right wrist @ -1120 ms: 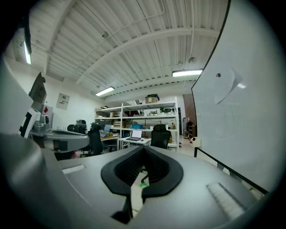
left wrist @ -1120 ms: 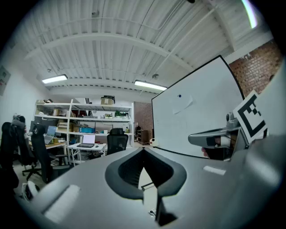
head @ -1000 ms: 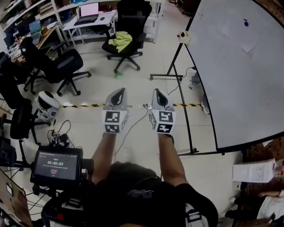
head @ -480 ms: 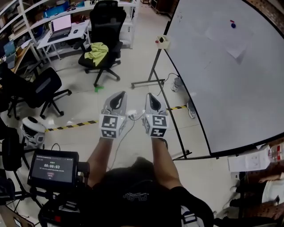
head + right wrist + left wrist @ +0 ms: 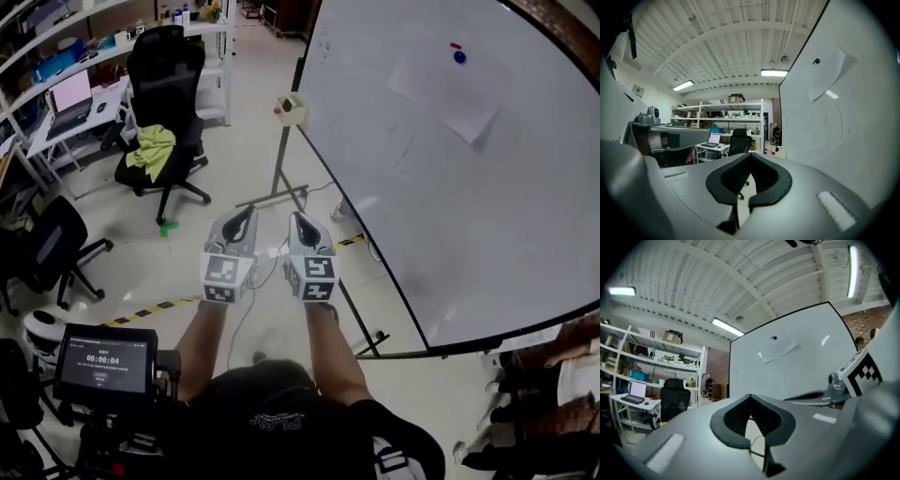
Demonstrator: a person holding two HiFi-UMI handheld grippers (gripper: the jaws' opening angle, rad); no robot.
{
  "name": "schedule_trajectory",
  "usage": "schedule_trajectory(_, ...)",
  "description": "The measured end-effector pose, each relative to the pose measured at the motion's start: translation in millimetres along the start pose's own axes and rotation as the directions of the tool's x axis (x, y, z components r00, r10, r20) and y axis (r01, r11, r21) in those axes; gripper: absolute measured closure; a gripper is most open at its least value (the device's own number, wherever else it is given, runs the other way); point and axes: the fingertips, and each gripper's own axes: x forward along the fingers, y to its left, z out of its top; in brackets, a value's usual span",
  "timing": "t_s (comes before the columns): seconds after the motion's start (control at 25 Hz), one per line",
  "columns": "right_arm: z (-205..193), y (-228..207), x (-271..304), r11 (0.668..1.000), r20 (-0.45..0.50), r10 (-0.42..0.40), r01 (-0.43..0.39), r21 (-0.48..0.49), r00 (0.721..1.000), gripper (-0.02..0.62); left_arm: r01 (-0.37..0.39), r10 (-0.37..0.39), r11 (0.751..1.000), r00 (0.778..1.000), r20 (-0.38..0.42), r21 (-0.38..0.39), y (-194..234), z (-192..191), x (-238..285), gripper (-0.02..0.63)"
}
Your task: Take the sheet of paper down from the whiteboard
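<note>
A white sheet of paper [image 5: 457, 89] hangs on the whiteboard [image 5: 469, 216], pinned at its top by a blue magnet [image 5: 459, 57]. The same sheet of paper [image 5: 779, 349] shows high on the board in the left gripper view, and the sheet of paper [image 5: 826, 76] sits at the upper right in the right gripper view. My left gripper [image 5: 238, 222] and right gripper [image 5: 304, 226] are held side by side, well short of the board. Both are shut with nothing in them.
The whiteboard stands on a black metal frame [image 5: 281, 169] with floor legs. A black office chair [image 5: 165, 103] with a yellow-green cloth is at the back left, beside desks with a laptop [image 5: 72, 94]. A screen on a tripod [image 5: 103, 361] is at my lower left.
The view has swung toward the whiteboard, which now fills more of the right side. Both grippers, still shut and side by side, have come closer to the board; the chair has shifted left.
</note>
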Motion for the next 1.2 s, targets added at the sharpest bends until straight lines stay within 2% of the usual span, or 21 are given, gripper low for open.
schedule_trajectory(0.12, 6.1, -37.4, 27.4, 0.999, 0.007, -0.038, 0.038, 0.008, 0.999, 0.581, 0.039, -0.039, 0.999, 0.999, 0.005, 0.02, -4.4, 8.8, 49.4, 0.611)
schedule_trajectory(0.32, 20.8, -96.0, 47.7, 0.992, 0.024, -0.123, 0.123, 0.024, 0.992, 0.582, 0.116, -0.116, 0.993, 0.993, 0.029, -0.001, -17.9, 18.8, 118.3, 0.611)
schedule_trajectory(0.48, 23.5, -149.1, 39.8, 0.975, 0.027, -0.22, 0.219, 0.048, 0.975, 0.581, 0.206, -0.206, 0.978, 0.977, 0.049, 0.012, -50.8, 34.5, 161.3, 0.611)
schedule_trajectory(0.56, 26.8, -171.4, 33.8, 0.962, 0.029, -0.269, 0.267, 0.056, 0.963, 0.581, 0.264, -0.264, 0.965, 0.962, 0.068, 0.007, -68.8, 45.1, 184.5, 0.611)
schedule_trajectory(0.72, 43.6, -212.4, 32.2, 0.935, 0.056, -0.353, 0.35, 0.062, 0.934, 0.582, 0.385, -0.382, 0.923, 0.915, 0.132, 0.003, -97.6, 75.7, 239.8, 0.611)
schedule_trajectory(0.88, 52.2, -245.7, 8.3, 0.894, 0.079, -0.448, 0.444, 0.061, 0.891, 0.581, 0.504, -0.498, 0.864, 0.847, 0.185, 0.017, -135.8, 103.9, 265.8, 0.611)
schedule_trajectory(1.0, 73.4, -260.6, -7.8, 0.873, 0.14, -0.488, 0.48, 0.088, 0.861, 0.581, 0.565, -0.556, 0.825, 0.8, 0.227, 0.03, -155.6, 132.4, 279.0, 0.611)
schedule_trajectory(1.08, 94.8, -277.1, -5.7, 0.848, 0.191, -0.531, 0.518, 0.116, 0.826, 0.581, 0.596, -0.59, 0.801, 0.766, 0.253, 0.064, -161.0, 156.3, 300.6, 0.611)
schedule_trajectory(1.2, 119.4, -300.7, -12.7, 0.786, 0.239, -0.617, 0.601, 0.145, 0.75, 0.581, 0.643, -0.642, 0.758, 0.706, 0.3, 0.109, -174.4, 190.0, 323.6, 0.611)
